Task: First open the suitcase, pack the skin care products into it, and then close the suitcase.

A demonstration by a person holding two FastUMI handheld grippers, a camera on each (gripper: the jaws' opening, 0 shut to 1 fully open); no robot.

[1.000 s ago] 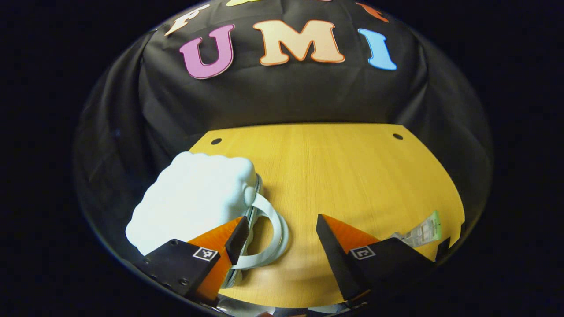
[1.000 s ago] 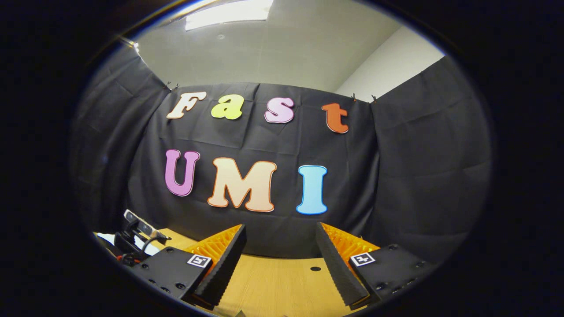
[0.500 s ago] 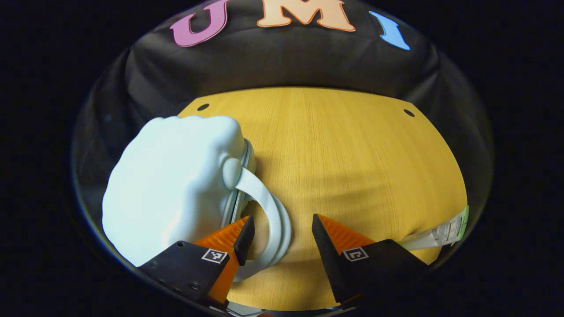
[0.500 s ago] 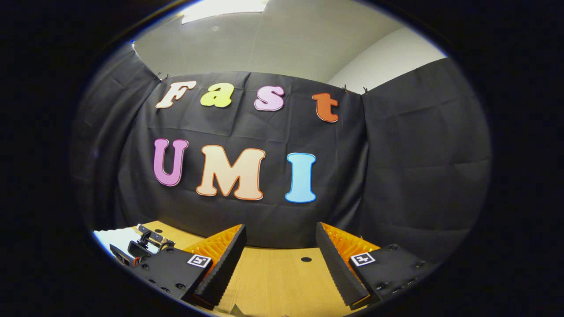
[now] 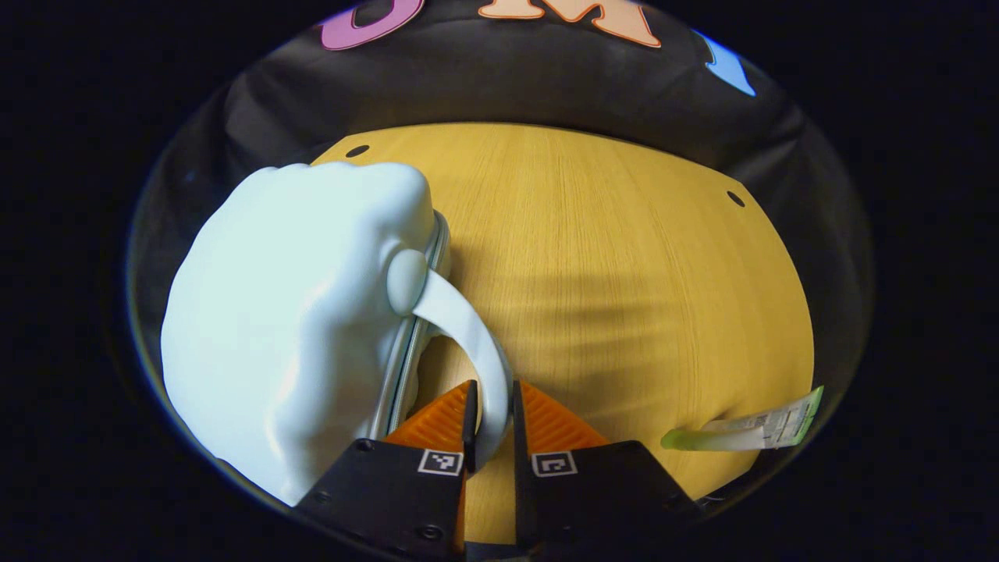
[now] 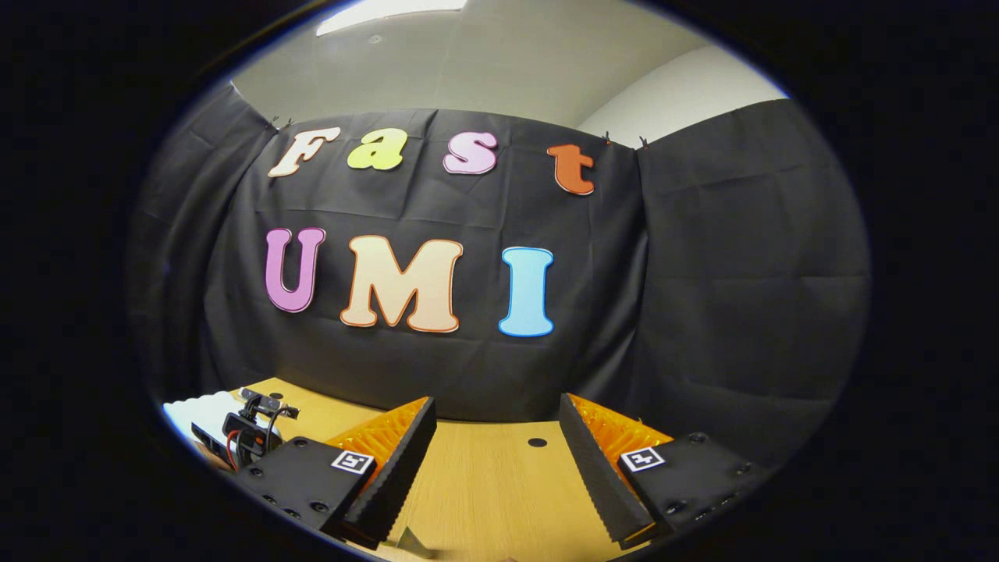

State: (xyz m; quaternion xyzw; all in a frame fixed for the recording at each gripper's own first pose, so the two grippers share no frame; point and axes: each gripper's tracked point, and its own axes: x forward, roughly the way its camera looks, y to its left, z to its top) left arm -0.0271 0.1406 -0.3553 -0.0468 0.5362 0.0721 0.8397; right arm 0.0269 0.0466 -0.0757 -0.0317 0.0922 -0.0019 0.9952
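Yellow wooden tabletop (image 5: 624, 273) is carrying a pale blue, lumpy-shelled suitcase (image 5: 289, 312) at its left. The left gripper (image 5: 492, 414) is pinching its curved white handle (image 5: 468, 336); the right gripper (image 6: 495, 460) is hanging wide open, empty. Judging by the thin grip, the handle could slip. The suitcase's long axis is running away from the camera, handle facing right.

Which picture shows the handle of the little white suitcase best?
The left gripper view: the handle curves out from the suitcase, and the left gripper pinches it. In the right gripper view I can't make out the handle.
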